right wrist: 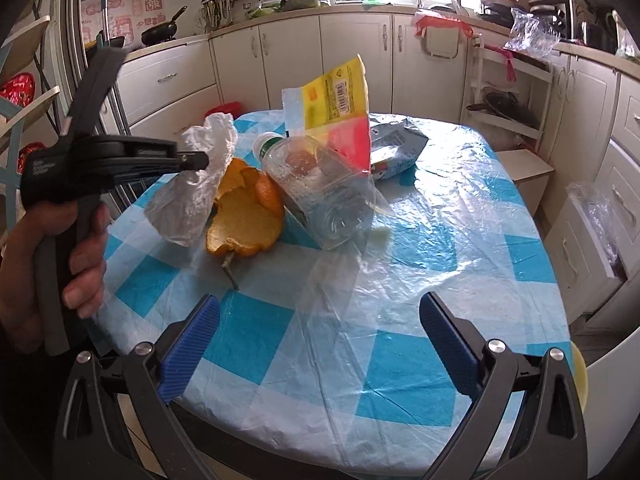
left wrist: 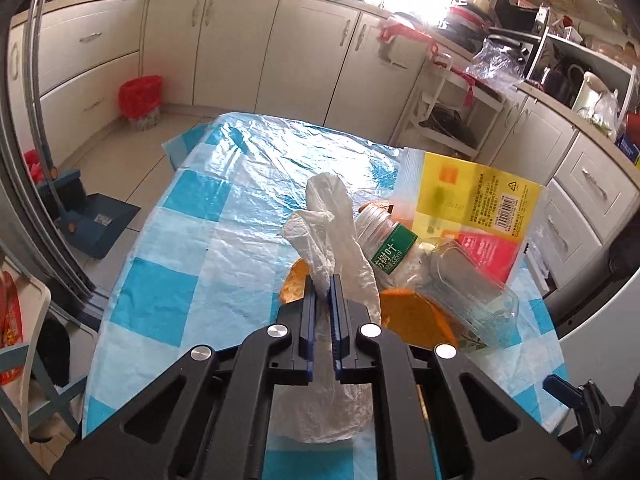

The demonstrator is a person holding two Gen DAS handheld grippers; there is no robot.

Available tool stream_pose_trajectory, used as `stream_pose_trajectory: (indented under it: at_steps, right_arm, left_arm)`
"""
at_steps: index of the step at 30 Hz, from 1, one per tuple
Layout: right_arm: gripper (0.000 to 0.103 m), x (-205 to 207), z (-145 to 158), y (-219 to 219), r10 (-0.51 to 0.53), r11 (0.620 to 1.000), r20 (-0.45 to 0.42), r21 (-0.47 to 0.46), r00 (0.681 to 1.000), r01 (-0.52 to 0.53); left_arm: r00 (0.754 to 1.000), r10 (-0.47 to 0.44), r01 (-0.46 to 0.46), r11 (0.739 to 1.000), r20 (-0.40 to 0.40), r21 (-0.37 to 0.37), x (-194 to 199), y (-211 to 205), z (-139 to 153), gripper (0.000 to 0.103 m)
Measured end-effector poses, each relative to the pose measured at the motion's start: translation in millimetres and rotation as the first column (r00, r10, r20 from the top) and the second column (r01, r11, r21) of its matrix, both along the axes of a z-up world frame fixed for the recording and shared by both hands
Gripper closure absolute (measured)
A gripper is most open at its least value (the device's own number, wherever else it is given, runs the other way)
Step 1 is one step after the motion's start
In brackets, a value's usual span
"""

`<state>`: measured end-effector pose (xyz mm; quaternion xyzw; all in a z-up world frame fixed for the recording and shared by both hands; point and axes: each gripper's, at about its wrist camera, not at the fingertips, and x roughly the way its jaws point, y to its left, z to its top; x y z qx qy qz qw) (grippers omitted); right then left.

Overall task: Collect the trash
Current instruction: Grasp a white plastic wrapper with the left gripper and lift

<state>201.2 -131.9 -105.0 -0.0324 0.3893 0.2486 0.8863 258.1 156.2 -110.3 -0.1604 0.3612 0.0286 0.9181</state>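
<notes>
A crumpled white plastic bag (left wrist: 340,240), orange peel (right wrist: 244,220), a tipped clear bottle (right wrist: 320,196) and a yellow wrapper (right wrist: 340,108) lie heaped together on the checked table

Each gripper was a black plastic frame of angular arms with triangular cut-outs, joined at round silver screw heads. On the left gripper (left wrist: 323,300) four such screws sat in a row behind two narrow blue ribbed pads (left wrist: 338,320). The right gripper (right wrist: 320,332) carried broader blue ribbed pads (right wrist: 192,348) with one silver screw behind each and another farther out on each arm. From the side, the left tool showed a tapered black snout and a grey-edged black trigger handle, wrapped by a bare hand (right wrist: 76,264).
</notes>
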Motion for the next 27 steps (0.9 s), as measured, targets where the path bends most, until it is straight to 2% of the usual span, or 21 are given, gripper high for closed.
stream_pose_trajectory:
  at_steps: [3,7,10,13,16,18,20,22,23,24,25,26,27]
  right_arm:
    - [0.007,9,-2,6,-0.002,0.998,-0.042,0.063,0.999,0.004]
    - [0.007,18,-7,20,0.008,0.992,-0.096,0.125,0.995,0.004]
    - [0.007,29,-14,26,-0.022,0.983,-0.15,0.179,0.988,0.049]
    - [0.008,42,-22,28,-0.065,0.965,-0.211,0.237,0.975,0.116]
    - [0.009,49,-22,33,-0.105,0.954,-0.207,0.254,0.973,0.157]
    - [0.016,53,-22,41,-0.118,0.954,-0.213,0.248,0.97,0.171]
    - [0.018,54,-22,50,-0.123,0.958,-0.204,0.232,0.971,0.17]
    - [0.025,55,-21,60,-0.124,0.965,-0.193,0.203,0.973,0.163]
    - [0.037,56,-22,62,-0.122,0.968,-0.194,0.192,0.973,0.16]
    - [0.054,57,-22,64,-0.121,0.971,-0.194,0.178,0.973,0.156]
    - [0.065,59,-24,65,-0.108,0.974,-0.207,0.172,0.972,0.145]
    - [0.082,59,-24,64,-0.109,0.975,-0.21,0.166,0.972,0.145]
    - [0.083,58,-23,61,-0.105,0.975,-0.21,0.172,0.972,0.142]
  left_arm:
    - [1.0,0.018,-0.017,0.999,0.021,-0.036,-27,14,0,0.097]
    - [0.999,0.047,-0.044,0.992,0.023,-0.115,-53,38,-15,0.097]
    - [0.998,0.07,-0.069,0.987,0.005,-0.143,-59,49,-26,0.097]
    - [0.997,0.072,-0.067,0.983,0.025,-0.17,-66,55,-27,0.097]
    - [0.997,0.064,-0.056,0.981,0.036,-0.188,-69,58,-29,0.097]
    - [0.997,0.06,-0.05,0.978,0.043,-0.203,-73,62,-32,0.097]
    - [0.997,0.056,-0.04,0.973,0.062,-0.228,-77,66,-31,0.097]
    - [0.995,0.058,-0.036,0.97,0.084,-0.241,-80,69,-28,0.097]
    - [0.994,0.061,-0.038,0.969,0.09,-0.242,-81,71,-27,0.097]
    - [0.993,0.066,-0.041,0.968,0.096,-0.247,-82,72,-26,0.097]
    - [0.992,0.071,-0.044,0.968,0.1,-0.248,-84,73,-25,0.097]
    - [0.991,0.08,-0.051,0.968,0.11,-0.245,-85,74,-23,0.097]
    - [0.989,0.085,-0.054,0.969,0.119,-0.242,-86,74,-21,0.097]
